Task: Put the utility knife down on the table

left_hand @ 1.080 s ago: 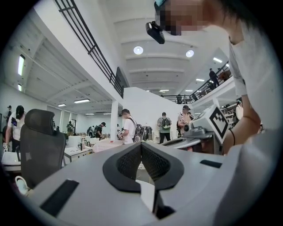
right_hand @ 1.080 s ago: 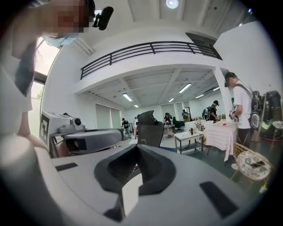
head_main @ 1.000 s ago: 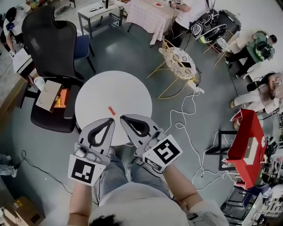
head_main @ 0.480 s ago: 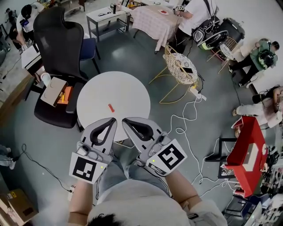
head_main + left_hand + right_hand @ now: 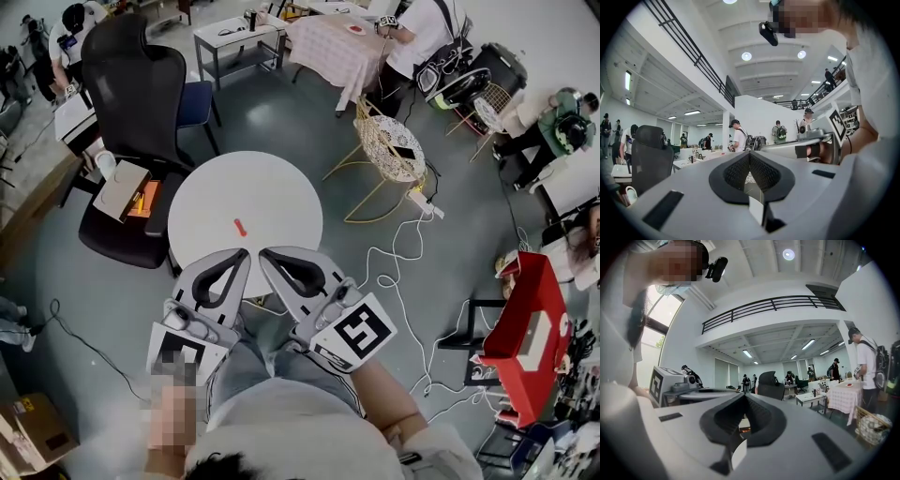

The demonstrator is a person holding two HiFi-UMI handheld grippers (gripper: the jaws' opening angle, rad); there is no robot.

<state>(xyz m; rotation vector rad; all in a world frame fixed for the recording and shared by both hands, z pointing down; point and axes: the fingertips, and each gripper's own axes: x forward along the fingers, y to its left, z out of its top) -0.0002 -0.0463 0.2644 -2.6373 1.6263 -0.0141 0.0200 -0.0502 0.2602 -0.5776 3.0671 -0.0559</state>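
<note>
the utility knife (image 5: 238, 227), a small orange-red bar, lies flat on the round white table (image 5: 281, 192), a little toward 6 o'clock from the table's centre, with bare tabletop all around it and neither gripper touching it.

both grippers are held side by side over the person's lap, at the table's 6 o'clock edge, pointing toward 12 o'clock. the left gripper (image 5: 243, 254) has its jaws together at the tips, and its own view shows nothing between them. the right gripper (image 5: 263, 253) is the same: jaws together, nothing clamped. their tips sit just beside each other, and the knife is at 12 o'clock from them, apart from both.

a black office chair (image 5: 141, 84) stands at 10 o'clock from the table, with an open cardboard box (image 5: 120, 190) on its seat. a gold wire chair (image 5: 392, 141) stands at 2 o'clock, and a white cable (image 5: 403, 272) trails over the grey floor at 4 o'clock.
</note>
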